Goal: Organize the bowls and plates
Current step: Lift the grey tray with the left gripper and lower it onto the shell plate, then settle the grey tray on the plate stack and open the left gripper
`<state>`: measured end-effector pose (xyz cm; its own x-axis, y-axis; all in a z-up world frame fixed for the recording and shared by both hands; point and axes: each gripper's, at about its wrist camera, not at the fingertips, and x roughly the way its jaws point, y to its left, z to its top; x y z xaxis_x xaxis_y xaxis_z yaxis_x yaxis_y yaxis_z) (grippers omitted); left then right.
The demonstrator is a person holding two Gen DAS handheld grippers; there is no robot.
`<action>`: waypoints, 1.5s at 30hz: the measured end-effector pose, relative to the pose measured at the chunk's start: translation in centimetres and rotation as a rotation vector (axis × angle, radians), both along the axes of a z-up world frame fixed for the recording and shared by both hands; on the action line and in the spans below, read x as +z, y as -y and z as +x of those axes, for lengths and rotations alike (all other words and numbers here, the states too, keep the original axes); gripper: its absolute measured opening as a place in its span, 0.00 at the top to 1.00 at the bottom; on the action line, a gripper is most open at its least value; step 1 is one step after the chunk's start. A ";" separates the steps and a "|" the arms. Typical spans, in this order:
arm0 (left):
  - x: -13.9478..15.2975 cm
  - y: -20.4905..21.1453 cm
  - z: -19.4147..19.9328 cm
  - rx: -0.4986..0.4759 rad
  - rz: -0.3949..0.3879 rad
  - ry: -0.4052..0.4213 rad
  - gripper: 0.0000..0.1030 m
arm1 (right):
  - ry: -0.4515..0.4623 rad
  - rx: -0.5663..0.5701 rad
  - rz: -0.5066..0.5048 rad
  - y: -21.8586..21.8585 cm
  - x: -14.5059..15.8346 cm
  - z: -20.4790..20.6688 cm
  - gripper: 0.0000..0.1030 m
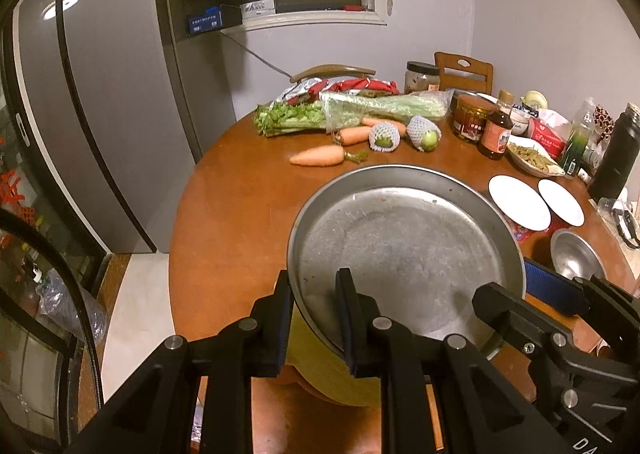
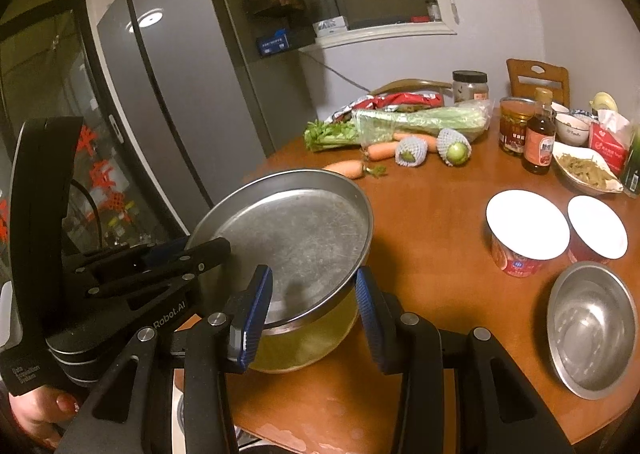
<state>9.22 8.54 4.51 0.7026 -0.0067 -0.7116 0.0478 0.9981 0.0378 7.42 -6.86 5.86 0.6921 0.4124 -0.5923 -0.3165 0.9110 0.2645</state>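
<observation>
Left hand-held gripper (image 1: pixel 314 318) clamps metal plate (image 1: pixel 404 250); right hand-held gripper (image 2: pixel 314 318) open over wooden table (image 2: pixel 440 222) beside fridge (image 2: pixel 188 94).

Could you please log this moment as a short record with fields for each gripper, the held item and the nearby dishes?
left gripper: shut on the rim of the metal plate
right gripper: open, fingers straddling the plate's rim, grip not certain
plate state: tilted, sitting over a yellow bowl
nearby dishes: empty steel bowl and two red cups on the wooden table
</observation>
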 end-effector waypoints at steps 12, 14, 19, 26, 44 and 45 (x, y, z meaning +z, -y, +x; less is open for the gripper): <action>-3.7 -0.2 0.4 0.007 0.004 -0.056 0.79 | -0.059 0.022 -0.040 -0.5 -3.1 0.7 0.56; -4.1 -0.3 0.6 0.007 0.000 -0.063 0.79 | -0.071 0.026 -0.047 -0.6 -3.6 0.9 0.56; -4.9 -0.2 0.9 0.006 0.002 -0.077 0.79 | -0.079 0.026 -0.067 -0.8 -4.2 1.3 0.56; -5.8 0.0 1.3 0.014 0.023 -0.094 0.78 | -0.091 0.023 -0.094 -1.2 -5.2 1.9 0.56; -6.5 -0.7 1.7 0.020 0.024 -0.114 0.77 | -0.081 0.043 -0.135 -2.3 -6.1 2.4 0.55; -6.5 -0.7 1.7 0.019 0.023 -0.113 0.77 | -0.080 0.043 -0.138 -2.4 -6.1 2.4 0.55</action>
<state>10.93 9.27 -2.01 0.6176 0.0232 -0.7861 0.0337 0.9979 0.0560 9.81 -4.50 -0.22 0.6241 0.3519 -0.6976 -0.3393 0.9263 0.1637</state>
